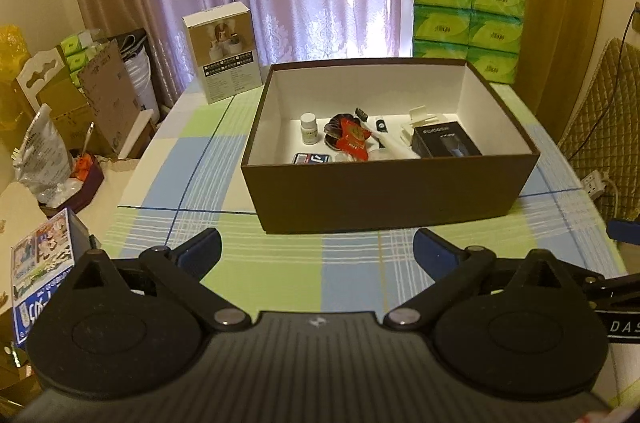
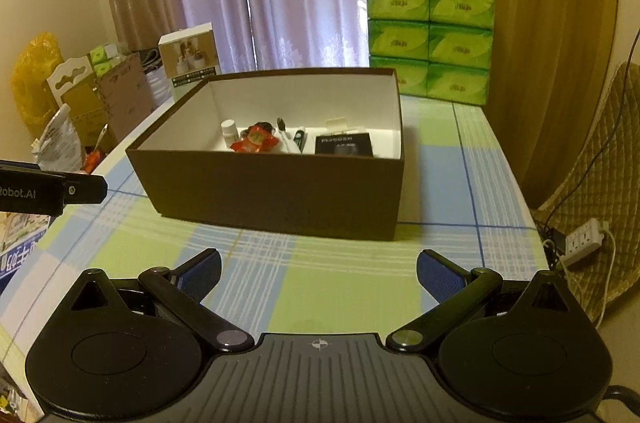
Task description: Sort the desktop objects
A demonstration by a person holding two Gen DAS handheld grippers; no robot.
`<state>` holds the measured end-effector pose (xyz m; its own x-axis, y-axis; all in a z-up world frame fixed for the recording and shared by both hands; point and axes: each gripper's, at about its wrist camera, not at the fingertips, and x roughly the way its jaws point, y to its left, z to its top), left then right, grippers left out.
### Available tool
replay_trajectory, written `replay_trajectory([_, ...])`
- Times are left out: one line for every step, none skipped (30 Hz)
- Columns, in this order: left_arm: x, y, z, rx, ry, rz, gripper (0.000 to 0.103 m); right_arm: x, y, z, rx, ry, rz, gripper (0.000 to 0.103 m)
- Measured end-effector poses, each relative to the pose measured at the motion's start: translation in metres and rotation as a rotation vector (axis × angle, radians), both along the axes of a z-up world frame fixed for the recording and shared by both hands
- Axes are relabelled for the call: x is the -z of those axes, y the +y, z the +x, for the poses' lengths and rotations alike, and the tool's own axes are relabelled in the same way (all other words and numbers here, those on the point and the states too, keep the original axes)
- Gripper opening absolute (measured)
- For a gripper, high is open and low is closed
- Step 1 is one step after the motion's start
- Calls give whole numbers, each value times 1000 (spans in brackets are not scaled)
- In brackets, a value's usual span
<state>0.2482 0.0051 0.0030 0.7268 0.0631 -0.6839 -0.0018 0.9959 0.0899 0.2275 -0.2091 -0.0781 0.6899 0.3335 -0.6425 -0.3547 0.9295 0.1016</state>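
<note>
The brown box (image 1: 390, 191) sits mid-table on the checked cloth (image 1: 280, 263), holding a white bottle (image 1: 310, 129), a red packet (image 1: 352, 141) and a black carton (image 1: 446, 141). Both the left gripper (image 1: 318, 249) and right gripper (image 2: 318, 269) hover level before it, fingers spread wide and empty.

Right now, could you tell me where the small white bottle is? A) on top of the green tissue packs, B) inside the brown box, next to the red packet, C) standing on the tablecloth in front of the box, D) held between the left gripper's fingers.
B: the small white bottle stands upright inside the brown box, left of the red packet.
</note>
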Motion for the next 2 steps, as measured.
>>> replay_trajectory([2, -2, -1, 1, 1, 3, 101, 3, 0, 1, 5, 4, -1, 101])
replay_trajectory([3, -2, -2, 2, 2, 3, 101, 6, 0, 2, 14, 5, -2, 101])
